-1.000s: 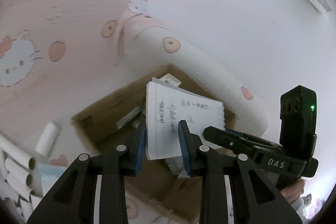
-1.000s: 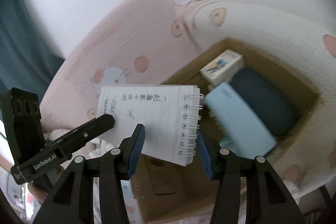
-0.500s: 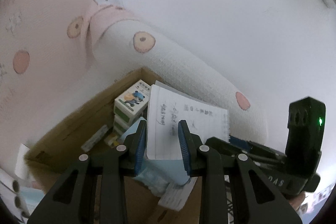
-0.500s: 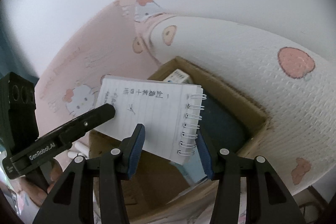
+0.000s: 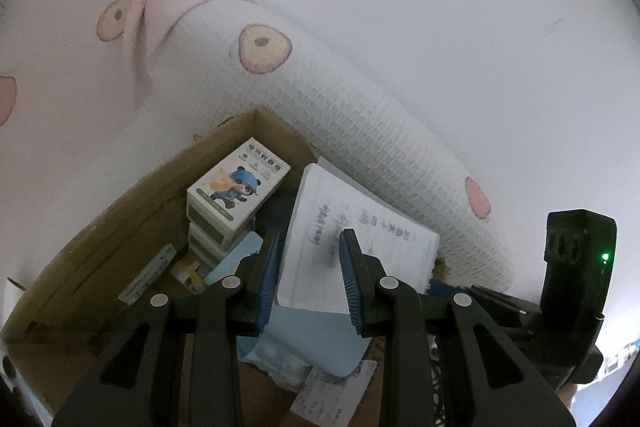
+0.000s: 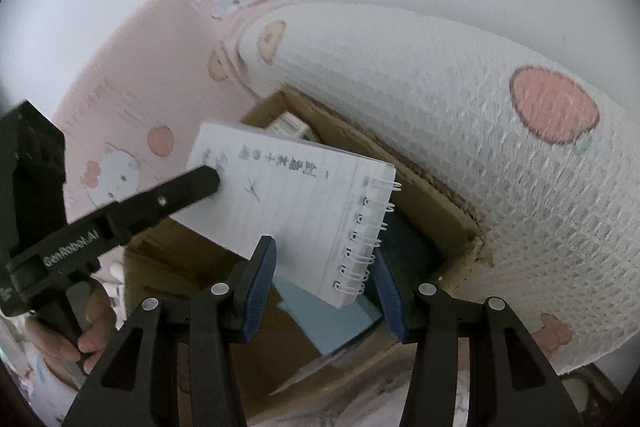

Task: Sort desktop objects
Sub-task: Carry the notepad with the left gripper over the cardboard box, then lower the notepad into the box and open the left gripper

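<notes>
White lined notebook (image 5: 352, 247) held above the cardboard box (image 5: 100, 255), pinched at one edge between the blue pads of the left gripper (image 5: 308, 275). Inside the box, a small carton (image 5: 236, 191) with a cartoon bear, left of the notebook.

From the right wrist: same notebook (image 6: 296, 199) over the box (image 6: 432, 195), spiral end clamped in the right gripper (image 6: 324, 283); left gripper (image 6: 200, 183) gripping the far corner.
</notes>
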A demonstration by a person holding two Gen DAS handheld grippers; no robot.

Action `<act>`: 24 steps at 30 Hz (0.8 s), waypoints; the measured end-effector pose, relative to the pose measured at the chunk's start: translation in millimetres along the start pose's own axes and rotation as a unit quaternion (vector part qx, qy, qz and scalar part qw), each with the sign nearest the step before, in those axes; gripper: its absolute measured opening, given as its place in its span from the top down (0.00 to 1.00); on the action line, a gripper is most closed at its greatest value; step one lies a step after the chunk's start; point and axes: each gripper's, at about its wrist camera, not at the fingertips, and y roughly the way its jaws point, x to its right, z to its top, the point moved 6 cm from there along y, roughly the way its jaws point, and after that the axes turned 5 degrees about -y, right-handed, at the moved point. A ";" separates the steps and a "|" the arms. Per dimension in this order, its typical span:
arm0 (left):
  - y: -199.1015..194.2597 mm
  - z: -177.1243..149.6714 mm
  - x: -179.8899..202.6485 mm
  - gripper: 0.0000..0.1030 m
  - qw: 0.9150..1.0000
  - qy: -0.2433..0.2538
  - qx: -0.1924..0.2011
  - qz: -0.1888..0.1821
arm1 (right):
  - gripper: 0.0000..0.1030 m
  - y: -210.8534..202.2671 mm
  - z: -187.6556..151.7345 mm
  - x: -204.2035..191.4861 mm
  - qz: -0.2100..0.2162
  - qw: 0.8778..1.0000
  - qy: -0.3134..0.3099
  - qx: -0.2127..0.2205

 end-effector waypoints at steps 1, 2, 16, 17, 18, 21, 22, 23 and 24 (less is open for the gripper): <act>4.2 -0.2 -2.5 0.69 1.000 -0.002 -0.005 0.002 | 0.55 3.8 -2.2 2.4 -0.001 1.000 0.007 -0.011; 6.2 -0.4 -4.3 0.69 1.000 -0.007 -0.007 0.002 | 0.55 7.3 -4.2 4.1 -0.002 1.000 0.013 -0.021; 50.4 7.3 -19.8 0.73 0.998 -0.016 -0.062 0.011 | 0.54 31.5 -1.8 3.7 -0.103 0.988 -0.029 -0.111; 51.4 7.4 -20.1 0.73 0.998 -0.015 -0.064 0.015 | 0.54 32.6 -1.5 2.0 -0.111 0.986 -0.039 -0.118; 51.0 7.5 -20.1 0.73 0.998 -0.014 -0.067 0.018 | 0.54 33.0 -1.0 0.1 -0.117 0.984 -0.049 -0.122; 40.9 9.3 -17.9 0.70 0.998 -0.012 -0.058 0.022 | 0.54 28.5 2.8 -6.9 -0.131 0.981 -0.081 -0.121; 36.4 9.8 -17.6 0.66 0.998 -0.013 -0.055 0.024 | 0.53 25.8 4.4 -10.0 -0.131 0.980 -0.093 -0.118; 32.9 10.0 -17.4 0.62 0.998 -0.015 -0.052 0.024 | 0.52 24.5 5.2 -12.4 -0.126 0.980 -0.103 -0.116; 27.1 9.6 -16.8 0.61 0.998 -0.017 -0.049 0.023 | 0.48 23.7 5.7 -15.1 -0.119 0.980 -0.114 -0.115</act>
